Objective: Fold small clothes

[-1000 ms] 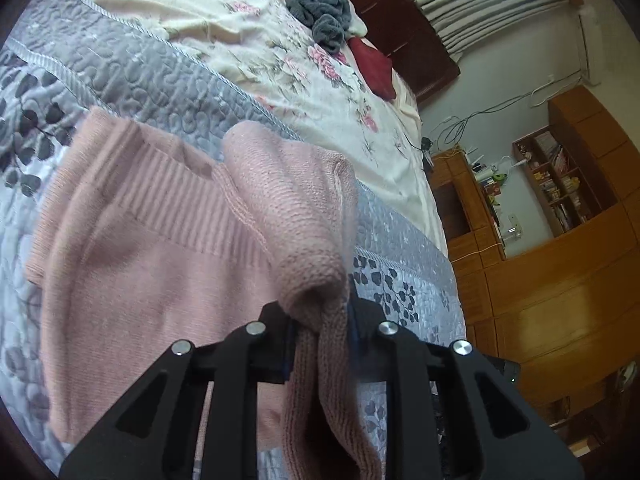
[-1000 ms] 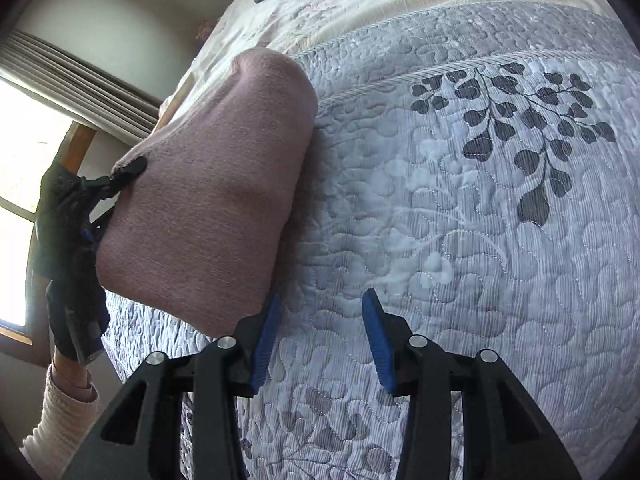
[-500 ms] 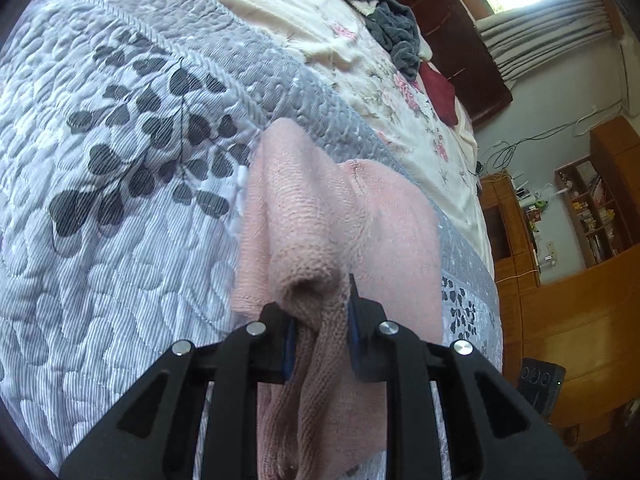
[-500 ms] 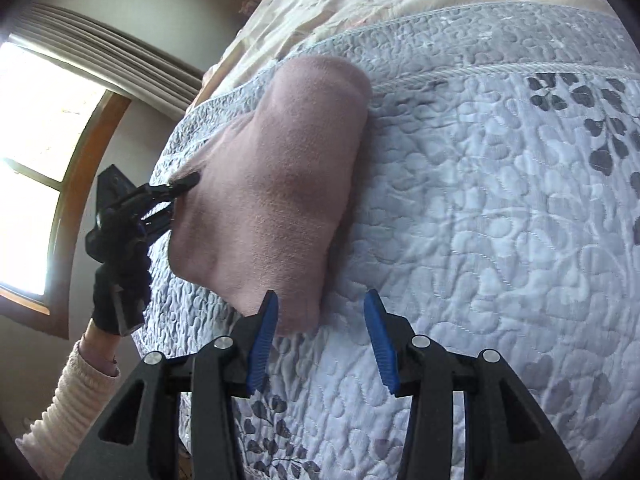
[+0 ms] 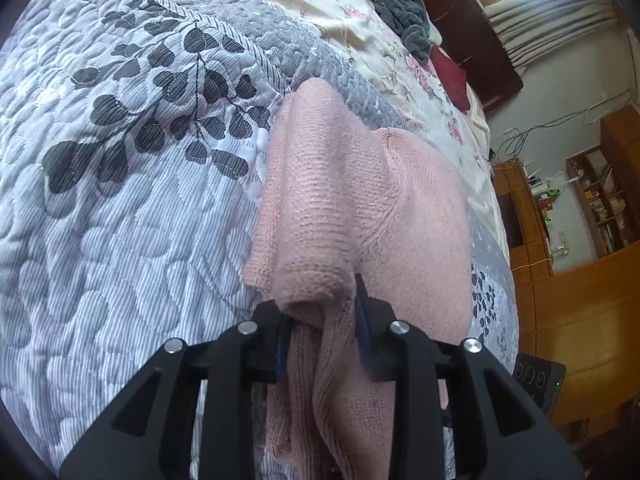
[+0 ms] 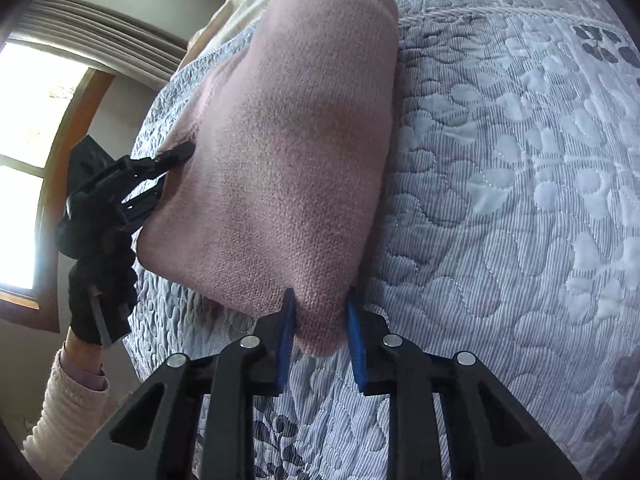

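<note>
Pink knit garment (image 5: 360, 208) is folded over on the quilted bed (image 5: 120, 208), lying from 6 up toward 12 in the left wrist view. Left tool (image 5: 320, 320) is clamped on one corner; right tool (image 6: 320, 320) has its jaws apart around the other corner, not pinching yet. Looks mid-fold. Next I'd guess: close the right, then carry both corners across evenly.
</note>
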Tool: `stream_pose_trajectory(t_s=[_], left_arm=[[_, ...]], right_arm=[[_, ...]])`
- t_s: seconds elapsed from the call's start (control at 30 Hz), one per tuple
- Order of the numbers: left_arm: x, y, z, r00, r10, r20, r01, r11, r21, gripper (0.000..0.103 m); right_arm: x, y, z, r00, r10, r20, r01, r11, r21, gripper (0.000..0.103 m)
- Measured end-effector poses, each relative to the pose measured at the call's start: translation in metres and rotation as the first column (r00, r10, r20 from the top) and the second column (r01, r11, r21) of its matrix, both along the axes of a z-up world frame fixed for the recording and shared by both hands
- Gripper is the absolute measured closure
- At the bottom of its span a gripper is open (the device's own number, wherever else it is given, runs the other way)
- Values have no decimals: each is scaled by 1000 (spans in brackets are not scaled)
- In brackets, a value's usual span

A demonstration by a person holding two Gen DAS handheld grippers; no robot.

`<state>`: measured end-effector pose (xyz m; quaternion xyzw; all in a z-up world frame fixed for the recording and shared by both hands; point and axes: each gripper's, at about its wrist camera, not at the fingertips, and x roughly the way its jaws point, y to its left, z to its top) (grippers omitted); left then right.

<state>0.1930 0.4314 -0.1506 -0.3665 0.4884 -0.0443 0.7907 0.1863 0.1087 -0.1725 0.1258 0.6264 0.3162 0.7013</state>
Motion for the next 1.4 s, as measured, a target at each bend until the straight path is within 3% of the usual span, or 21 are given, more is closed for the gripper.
stream_pose_trajectory(t_s=[0.13,0.23,0.37,0.53,0.6,0.67,0.7,0.8,0.83,0.9,1.0,1.1,1.27,1.4], left_arm=[[-26,-13,25,1000,-18,23,15,993,118,71],[-47,-25,37,997,-64,53,56,987,150,68],[-52,-33,16,995,-96,-34,101,968,231,68],[-53,-16,-9,996,-60,-61,67,990,124,65],[-54,-16,-7,996,-68,-65,76,989,126,64],[-53,-13,1,995,-70,-65,78,989,126,62],[-52,-10,7,996,-71,-54,77,990,122,57],[-44,1,23,999,-37,-15,39,990,136,29],[-40,6,26,1000,-22,-12,24,989,143,25],[-27,17,25,1000,-5,-19,8,993,114,25],[-5,27,14,999,-1,-49,2,1000,22,24],[15,30,-7,995,-17,-97,11,998,-61,24],[34,18,-23,995,-79,-54,70,986,-154,24],[46,-2,-30,987,-151,-48,143,979,-142,19]], right_arm=[[-1,-2,2,1000,10,6,-10,1000,-13,80],[-2,1,7,1000,11,27,-10,1000,-14,80],[0,-2,4,1000,0,13,0,1000,-18,80],[6,0,5,1000,20,13,-19,999,-40,79],[9,1,8,999,39,15,-38,998,-48,77],[11,4,14,998,56,28,-55,998,-43,69],[12,1,19,998,54,37,-53,998,-28,68],[25,-10,35,998,15,59,-17,999,32,51],[31,-14,39,998,-2,68,-1,999,53,48],[46,-20,45,997,-33,70,27,996,88,48],[70,-24,41,998,-54,29,49,986,161,32],[88,-20,32,998,-62,-9,62,977,206,30],[110,-4,12,998,-53,-35,60,969,241,24],[116,6,-5,998,-44,-37,51,974,222,13]])
